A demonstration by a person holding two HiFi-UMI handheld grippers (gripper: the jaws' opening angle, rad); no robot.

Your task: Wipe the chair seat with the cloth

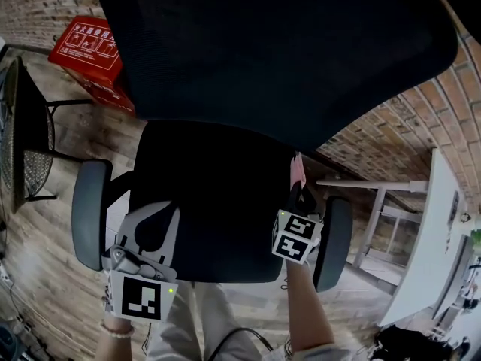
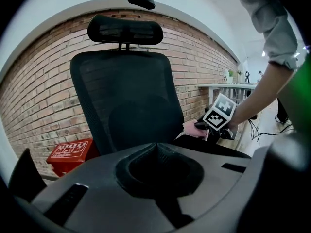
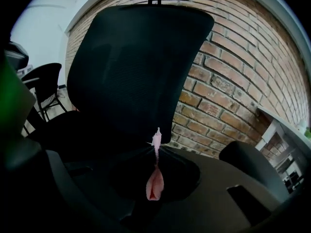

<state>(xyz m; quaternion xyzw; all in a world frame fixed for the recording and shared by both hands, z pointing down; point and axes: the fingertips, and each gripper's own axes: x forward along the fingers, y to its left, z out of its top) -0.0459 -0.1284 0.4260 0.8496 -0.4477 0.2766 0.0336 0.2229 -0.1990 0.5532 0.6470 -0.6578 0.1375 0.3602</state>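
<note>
A black office chair fills the head view, its seat under the tall mesh backrest. My right gripper is at the seat's right edge, beside the right armrest, shut on a pink cloth. In the right gripper view the cloth is pinched between the closed jaws of that gripper, a thin tip sticking up. My left gripper hovers over the seat's front left, shut with nothing in it. The left gripper view shows its jaws together, with the right gripper's marker cube and cloth beyond.
A red box lies on the wooden floor by the brick wall. A black mesh chair stands at the left. A white table is at the right. The left armrest flanks the seat.
</note>
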